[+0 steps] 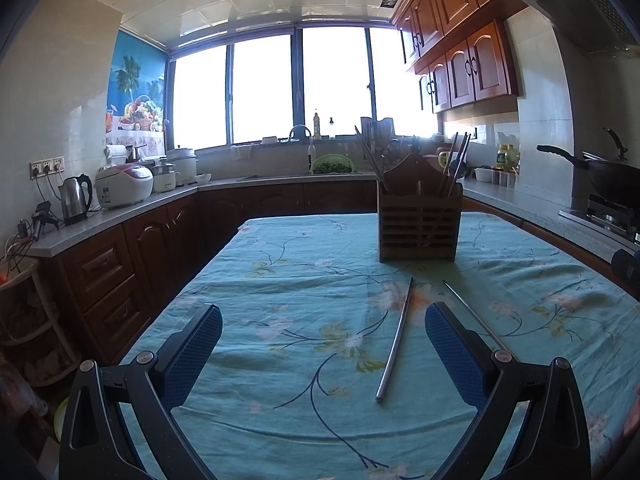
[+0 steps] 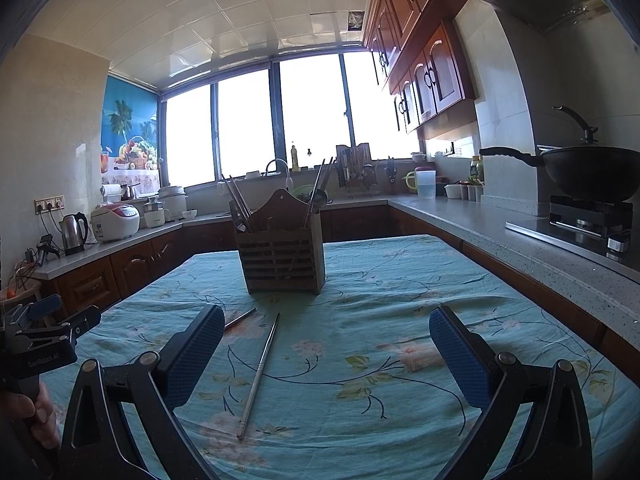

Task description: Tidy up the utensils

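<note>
A wooden utensil holder (image 1: 419, 224) stands on the table with chopsticks and a ladle sticking out; it also shows in the right wrist view (image 2: 281, 260). Two metal chopsticks lie loose on the cloth. One chopstick (image 1: 394, 342) lies between my left gripper's fingers; the other chopstick (image 1: 466, 306) runs behind the right finger. In the right wrist view one chopstick (image 2: 259, 376) lies between the fingers and the other chopstick (image 2: 240, 318) peeks out by the left finger. My left gripper (image 1: 323, 330) is open and empty. My right gripper (image 2: 326, 334) is open and empty.
The table wears a teal floral cloth (image 1: 304, 312). Counters run around it: a kettle (image 1: 76, 199) and rice cooker (image 1: 124, 186) on the left, a sink (image 1: 300, 136) under the window, a wok (image 2: 588, 172) on a stove at right. The left gripper's body (image 2: 44, 334) shows at left.
</note>
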`<action>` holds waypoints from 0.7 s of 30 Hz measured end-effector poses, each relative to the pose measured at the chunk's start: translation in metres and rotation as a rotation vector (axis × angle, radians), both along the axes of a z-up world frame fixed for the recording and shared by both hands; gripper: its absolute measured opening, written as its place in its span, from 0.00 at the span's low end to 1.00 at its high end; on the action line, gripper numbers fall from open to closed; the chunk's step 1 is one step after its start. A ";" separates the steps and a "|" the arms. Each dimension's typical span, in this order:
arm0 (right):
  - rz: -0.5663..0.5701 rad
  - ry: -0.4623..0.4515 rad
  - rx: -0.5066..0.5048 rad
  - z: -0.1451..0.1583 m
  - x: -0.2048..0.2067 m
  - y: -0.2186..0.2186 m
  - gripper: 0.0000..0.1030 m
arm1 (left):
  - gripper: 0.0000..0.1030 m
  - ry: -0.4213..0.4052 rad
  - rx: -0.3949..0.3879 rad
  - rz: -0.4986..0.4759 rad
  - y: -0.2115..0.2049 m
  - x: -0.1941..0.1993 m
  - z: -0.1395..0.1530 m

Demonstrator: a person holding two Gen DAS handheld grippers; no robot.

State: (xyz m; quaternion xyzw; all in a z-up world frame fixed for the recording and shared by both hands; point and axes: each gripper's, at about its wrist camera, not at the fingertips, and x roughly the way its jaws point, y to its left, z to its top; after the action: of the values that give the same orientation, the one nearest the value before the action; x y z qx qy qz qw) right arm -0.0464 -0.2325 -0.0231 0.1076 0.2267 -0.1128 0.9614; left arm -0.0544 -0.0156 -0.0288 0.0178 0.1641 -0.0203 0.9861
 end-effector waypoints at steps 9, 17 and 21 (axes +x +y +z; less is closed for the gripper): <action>0.002 -0.005 0.002 0.002 -0.001 0.000 1.00 | 0.99 -0.001 0.002 -0.001 -0.003 -0.001 0.000; 0.002 -0.006 0.002 0.002 -0.001 0.001 1.00 | 0.99 -0.001 0.001 0.000 -0.004 -0.002 0.000; 0.002 -0.006 0.002 0.002 -0.001 0.001 1.00 | 0.99 0.001 0.002 -0.002 -0.004 -0.002 0.001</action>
State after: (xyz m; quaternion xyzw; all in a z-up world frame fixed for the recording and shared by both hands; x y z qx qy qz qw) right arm -0.0471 -0.2317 -0.0207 0.1089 0.2238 -0.1112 0.9621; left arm -0.0560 -0.0199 -0.0282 0.0188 0.1646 -0.0211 0.9860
